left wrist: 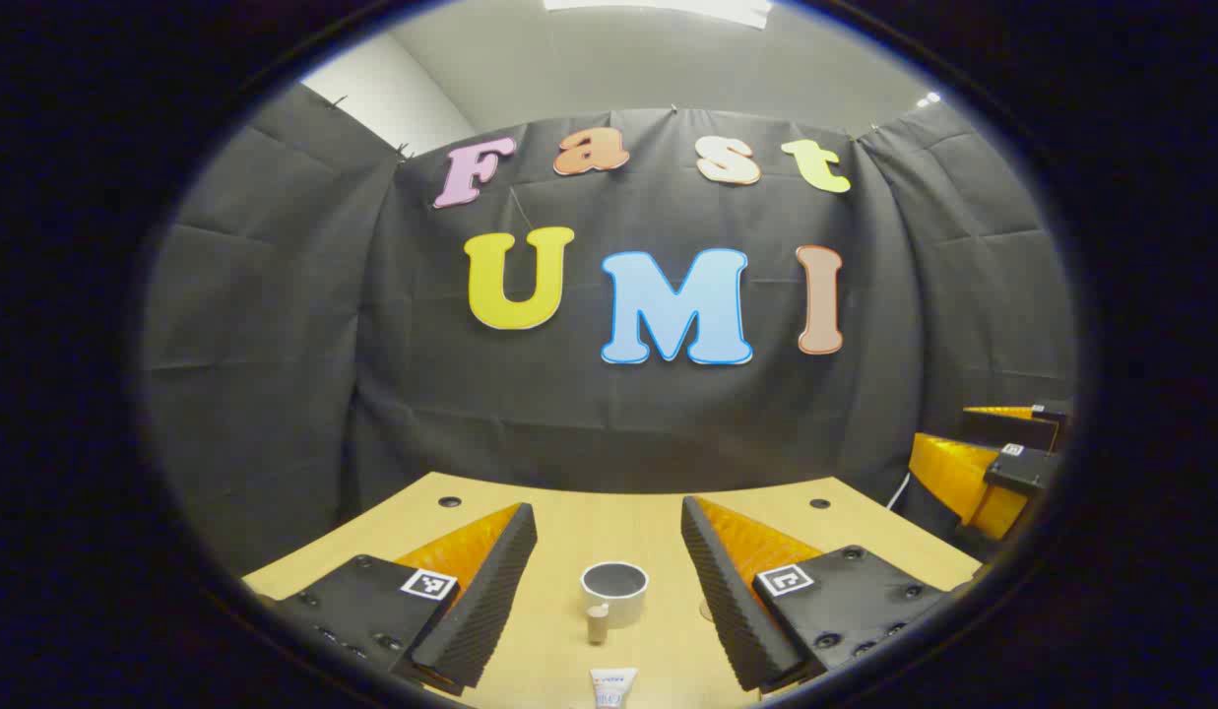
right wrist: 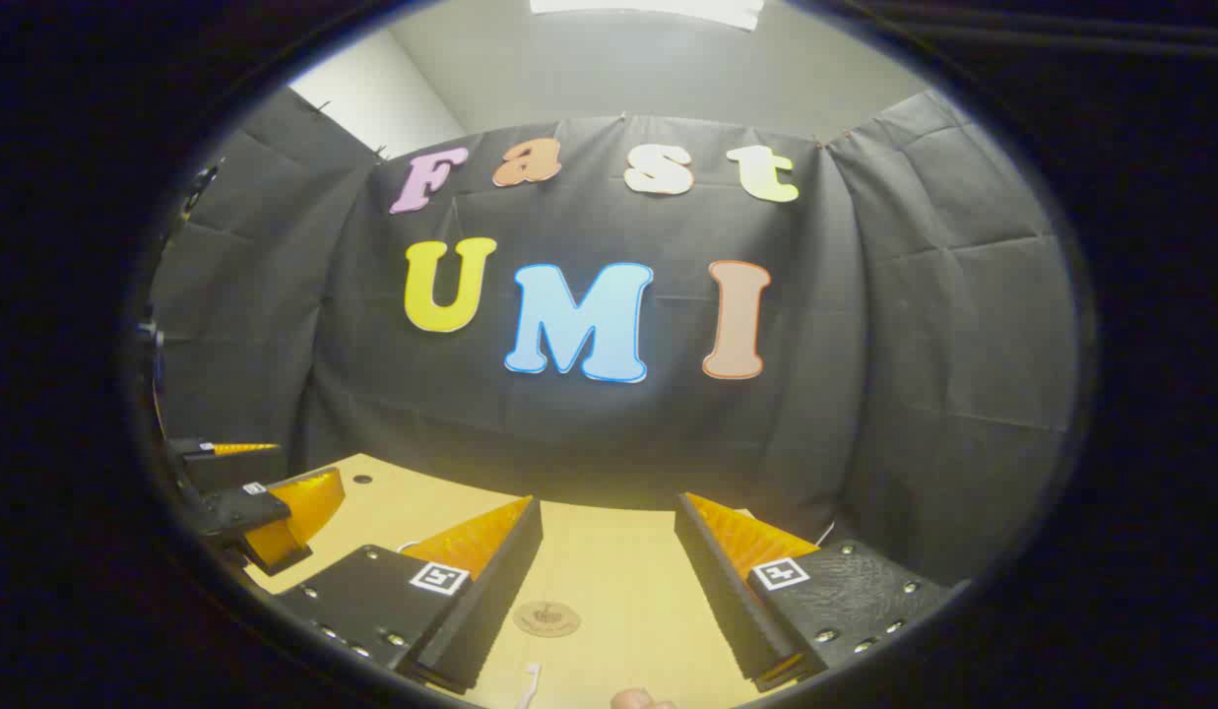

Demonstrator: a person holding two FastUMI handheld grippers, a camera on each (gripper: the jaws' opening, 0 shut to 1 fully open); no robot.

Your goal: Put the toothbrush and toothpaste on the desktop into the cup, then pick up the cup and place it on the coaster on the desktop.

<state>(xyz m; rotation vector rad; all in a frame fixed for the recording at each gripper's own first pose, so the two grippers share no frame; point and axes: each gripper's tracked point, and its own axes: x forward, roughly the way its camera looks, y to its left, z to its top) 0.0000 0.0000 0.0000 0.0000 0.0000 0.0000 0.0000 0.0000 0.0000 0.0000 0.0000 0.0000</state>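
A white cup (left wrist: 614, 593) with a dark inside stands upright on the wooden desktop (left wrist: 609, 522), seen between the fingers of my left gripper (left wrist: 609, 571), which is open and holds nothing. The white toothpaste tube (left wrist: 611, 687) lies nearer, at the bottom edge of the left gripper view. In the right gripper view a round brown coaster (right wrist: 546, 618) lies flat on the desktop (right wrist: 609, 551) between the fingers of my right gripper (right wrist: 609, 576), open and empty. The white tip of the toothbrush (right wrist: 528, 682) shows at the bottom edge.
The other gripper (left wrist: 993, 463) hangs at the right edge of the left gripper view, and the other gripper (right wrist: 249, 502) at the left edge of the right gripper view. The black cloth wall closes the desk's far side. Small dark holes (left wrist: 449, 501) mark the desktop's back corners.
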